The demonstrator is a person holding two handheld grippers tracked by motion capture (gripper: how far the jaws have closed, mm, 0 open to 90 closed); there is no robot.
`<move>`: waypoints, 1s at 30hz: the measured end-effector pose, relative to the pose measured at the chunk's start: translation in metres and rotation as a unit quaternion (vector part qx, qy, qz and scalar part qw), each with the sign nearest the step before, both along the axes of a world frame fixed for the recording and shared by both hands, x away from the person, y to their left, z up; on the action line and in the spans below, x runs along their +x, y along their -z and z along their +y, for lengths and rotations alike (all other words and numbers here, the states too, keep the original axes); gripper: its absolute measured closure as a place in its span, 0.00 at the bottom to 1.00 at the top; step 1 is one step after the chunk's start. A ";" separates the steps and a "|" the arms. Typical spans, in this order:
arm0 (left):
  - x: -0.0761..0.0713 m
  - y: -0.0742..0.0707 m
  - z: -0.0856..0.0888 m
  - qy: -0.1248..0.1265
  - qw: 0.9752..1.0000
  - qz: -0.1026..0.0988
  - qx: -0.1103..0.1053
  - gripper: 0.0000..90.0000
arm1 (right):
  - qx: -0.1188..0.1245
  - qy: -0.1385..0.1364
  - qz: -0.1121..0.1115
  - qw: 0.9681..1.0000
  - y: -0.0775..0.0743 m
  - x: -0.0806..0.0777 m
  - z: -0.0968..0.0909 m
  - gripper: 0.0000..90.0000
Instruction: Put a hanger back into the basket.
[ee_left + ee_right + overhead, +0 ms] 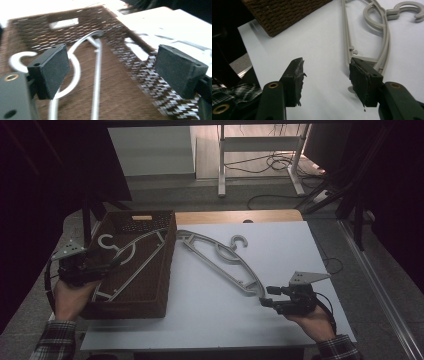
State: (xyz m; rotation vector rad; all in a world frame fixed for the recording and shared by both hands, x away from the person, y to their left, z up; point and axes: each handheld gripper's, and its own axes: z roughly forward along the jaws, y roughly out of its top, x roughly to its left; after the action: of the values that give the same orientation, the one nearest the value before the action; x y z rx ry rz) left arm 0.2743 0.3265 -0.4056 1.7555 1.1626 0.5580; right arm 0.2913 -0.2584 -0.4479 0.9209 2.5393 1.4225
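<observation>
Hanger transfer: one of two stowed

Hanger one (131, 260) lies inside the basket (167, 270), apparently flat on its floor, though the left gripper view is blurred. Left gripper (107, 266) hovers over the basket, jaws wide apart, nothing between them. Hanger two (220, 260) lies on the tabletop (280, 245), one end against the basket wall. Right gripper (265, 296) is half open at its near end, pads not clamped. Remaining: grasp hanger two and stow it.

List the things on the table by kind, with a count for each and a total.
Grey hangers: 2, one in the basket and one on the white tabletop
Brown woven basket: 1
Hand-held tongs: 2, left and right, both open
Total: 5
</observation>
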 end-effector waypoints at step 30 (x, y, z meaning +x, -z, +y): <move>-0.081 0.036 -0.122 0.126 0.991 -0.042 -0.014 0.02 | -0.083 0.035 -0.057 0.994 0.011 -0.021 0.004 0.42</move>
State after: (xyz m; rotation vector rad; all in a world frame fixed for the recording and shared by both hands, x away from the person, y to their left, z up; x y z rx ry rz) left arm 0.1929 0.2042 -0.4416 1.8037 0.8710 0.4557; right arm 0.2708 -0.2544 -0.4586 0.8649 2.4711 1.1880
